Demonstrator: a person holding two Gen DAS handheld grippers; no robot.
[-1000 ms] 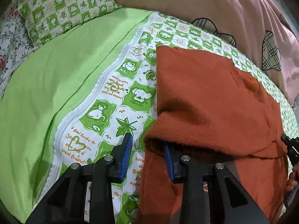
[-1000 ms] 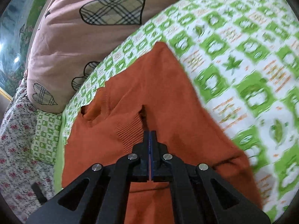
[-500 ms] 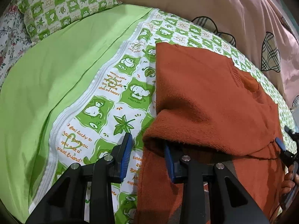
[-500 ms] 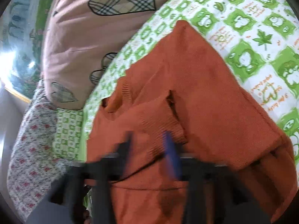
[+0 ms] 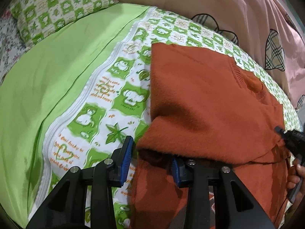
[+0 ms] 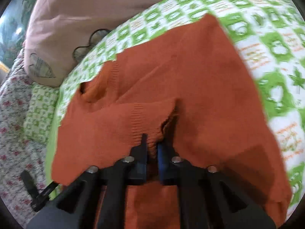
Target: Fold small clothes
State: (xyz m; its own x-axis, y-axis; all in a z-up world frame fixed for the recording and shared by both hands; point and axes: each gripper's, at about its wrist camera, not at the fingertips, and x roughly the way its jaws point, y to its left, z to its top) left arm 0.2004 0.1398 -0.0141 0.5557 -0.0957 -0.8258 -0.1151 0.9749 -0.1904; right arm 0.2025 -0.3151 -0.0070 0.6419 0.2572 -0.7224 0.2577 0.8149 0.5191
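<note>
A rust-orange knit sweater (image 5: 205,99) lies on the green-and-white patterned bed cover (image 5: 122,87), its lower part folded over the body. My left gripper (image 5: 152,162) is open at the folded corner; its right finger is tucked under the fold and its left finger stands beside the sweater over the cover. In the right wrist view the sweater (image 6: 190,76) fills the middle, neck opening at left. My right gripper (image 6: 152,148) has its jaws narrowly apart with a ribbed sweater edge between them. The right gripper also shows in the left wrist view (image 5: 293,141).
A plain lime-green sheet (image 5: 57,76) lies left of the patterned cover. A green checked pillow (image 5: 57,5) sits at the far left. A pink quilt with plaid hearts (image 5: 228,5) runs along the far side. A floral sheet (image 6: 17,133) lies at the left.
My right gripper has opened from fully shut to a narrow gap and shifted along the sweater's ribbed edge. My left gripper stays open at the folded corner, barely moved.
</note>
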